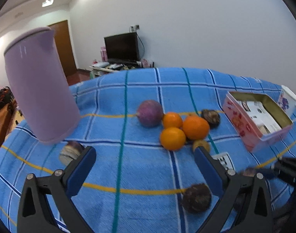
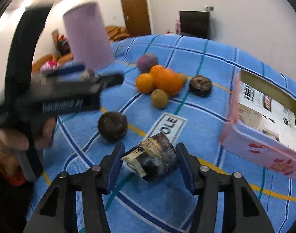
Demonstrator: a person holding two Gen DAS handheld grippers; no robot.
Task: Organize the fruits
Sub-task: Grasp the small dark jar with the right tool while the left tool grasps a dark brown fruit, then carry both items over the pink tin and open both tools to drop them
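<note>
Between the right gripper (image 2: pixel 149 162) fingers sits a dark fruit piece (image 2: pixel 151 158), seemingly gripped; left gripper (image 1: pixel 145 161) open, oranges (image 1: pixel 183 129) ahead unsorted.

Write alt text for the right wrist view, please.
The right gripper straddles a dark, peeling fruit on a blue checked cloth. Beyond lie three oranges, more fruit and a pink tin; the left gripper blurs past a lilac jug.

Blue plaid cloth (image 1: pixel 144 167) carries oranges (image 1: pixel 195 127); purple fruit (image 1: pixel 150 113); lilac jug (image 1: pixel 39 89); pink tin (image 1: pixel 250 134).
</note>
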